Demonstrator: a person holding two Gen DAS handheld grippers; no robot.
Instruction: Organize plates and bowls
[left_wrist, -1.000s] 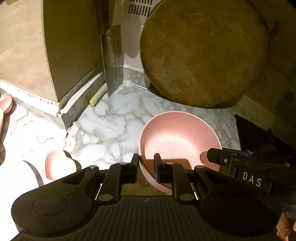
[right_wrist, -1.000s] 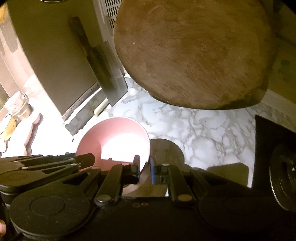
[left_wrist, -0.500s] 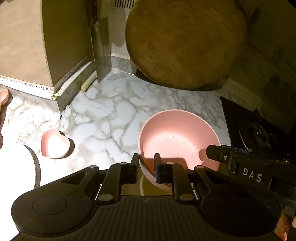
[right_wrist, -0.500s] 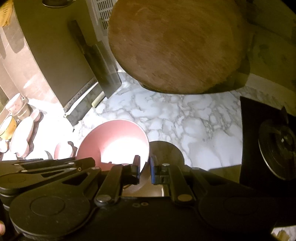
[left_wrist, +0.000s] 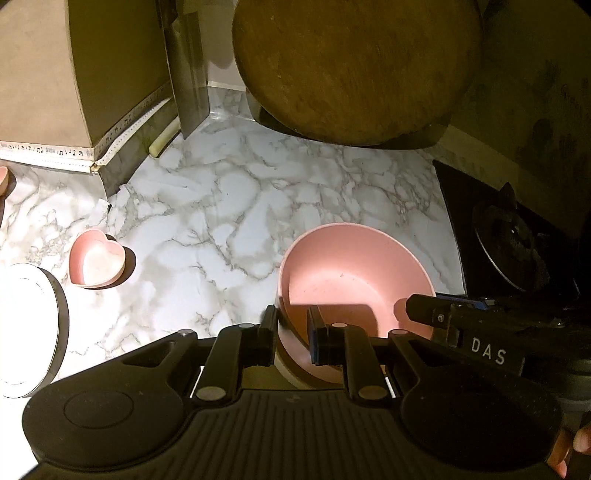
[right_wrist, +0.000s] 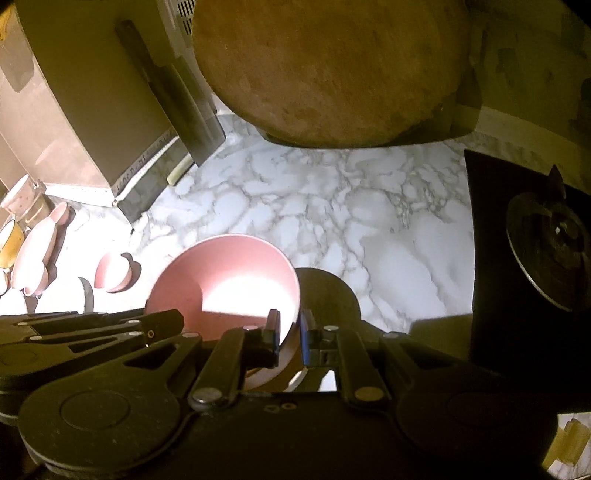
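Note:
Both grippers hold one round pink bowl (left_wrist: 351, 273) above the marble counter (left_wrist: 221, 192). My left gripper (left_wrist: 293, 323) is shut on the bowl's near left rim, one finger inside and one outside. My right gripper (right_wrist: 290, 326) is shut on the opposite rim of the same pink bowl (right_wrist: 229, 273); its black body with white letters shows at the right of the left wrist view. A small pink heart-shaped dish (left_wrist: 96, 263) sits on the counter to the left, next to a white plate (left_wrist: 26, 325) with a dark rim. A pink plate (right_wrist: 37, 254) stands at the far left.
A large round wooden board (left_wrist: 354, 66) leans against the back wall. A cleaver (left_wrist: 188, 70) stands beside a tan box (left_wrist: 40, 74) at the back left. A black stove burner (right_wrist: 546, 240) lies on the right. A cup (right_wrist: 9, 240) sits at the far left edge.
Both grippers have pulled back from the wall with the pink bowl. The wooden board looks farther off, and the heart dish and white plate have come further into view on the left.

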